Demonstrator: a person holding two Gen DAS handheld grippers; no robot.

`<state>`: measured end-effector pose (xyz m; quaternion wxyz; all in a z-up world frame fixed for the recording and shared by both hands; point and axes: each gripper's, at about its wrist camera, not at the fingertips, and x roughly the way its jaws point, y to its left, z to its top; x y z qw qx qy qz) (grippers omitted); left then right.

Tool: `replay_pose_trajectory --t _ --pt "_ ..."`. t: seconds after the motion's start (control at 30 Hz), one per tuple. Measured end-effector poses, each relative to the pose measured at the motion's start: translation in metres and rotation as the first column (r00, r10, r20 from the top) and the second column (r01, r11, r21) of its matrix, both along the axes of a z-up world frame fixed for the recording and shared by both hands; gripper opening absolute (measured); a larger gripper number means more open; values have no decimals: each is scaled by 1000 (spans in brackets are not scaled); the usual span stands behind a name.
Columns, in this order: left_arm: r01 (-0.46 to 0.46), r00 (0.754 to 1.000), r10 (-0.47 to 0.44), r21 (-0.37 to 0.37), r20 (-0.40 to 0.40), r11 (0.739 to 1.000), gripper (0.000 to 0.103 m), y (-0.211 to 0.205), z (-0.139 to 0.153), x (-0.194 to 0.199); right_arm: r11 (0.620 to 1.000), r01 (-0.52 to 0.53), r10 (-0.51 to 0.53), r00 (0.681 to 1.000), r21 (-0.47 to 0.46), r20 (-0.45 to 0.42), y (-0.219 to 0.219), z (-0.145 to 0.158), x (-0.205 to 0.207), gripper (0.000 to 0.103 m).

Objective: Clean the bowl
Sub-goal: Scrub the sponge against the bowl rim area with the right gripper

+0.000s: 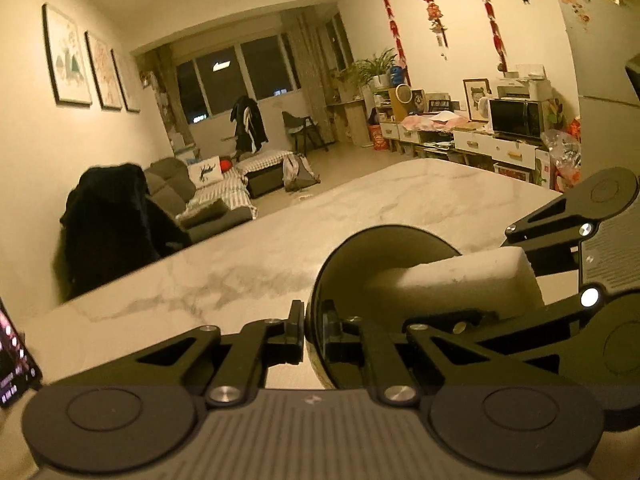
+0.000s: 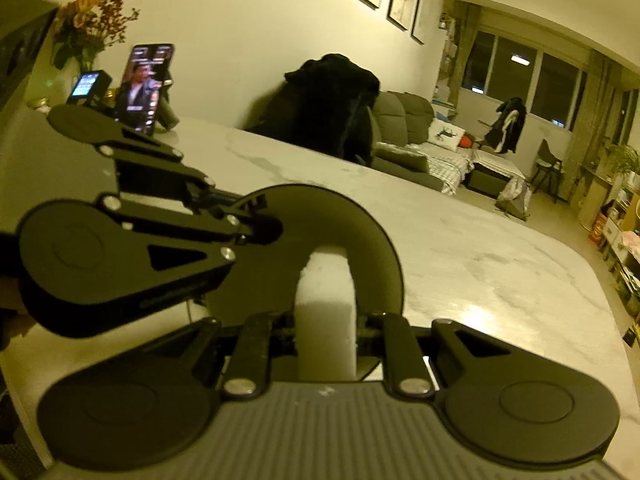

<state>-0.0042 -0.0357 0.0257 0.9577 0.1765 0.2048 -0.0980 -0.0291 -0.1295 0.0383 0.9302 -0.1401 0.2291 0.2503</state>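
Marble-patterned white table [image 1: 360, 216] carries the work. Tilted on edge upon it, the glossy black round bowl [image 1: 372, 264] is pinched at its rim by the left gripper [image 1: 314, 336], jaws pressed together on the thin wall. The right gripper [image 2: 326, 330] clamps a white rectangular sponge block [image 2: 326, 300], its long axis running straight ahead of those tongs into the bowl's hollow, the tip seemingly at the inner surface, so wiping falls to the right hand.
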Motion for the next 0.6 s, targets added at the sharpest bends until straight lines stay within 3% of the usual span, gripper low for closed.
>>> replay_pose_trajectory --t 0.3,0.6 --pt "37 999 -38 21 16 999 10 -20 1 6 1000 27 -28 999 15 23 -14 4 5 23" --pt "48 999 -48 39 17 998 10 -29 -1 10 998 52 -55 996 46 72 -22 9 6 18"
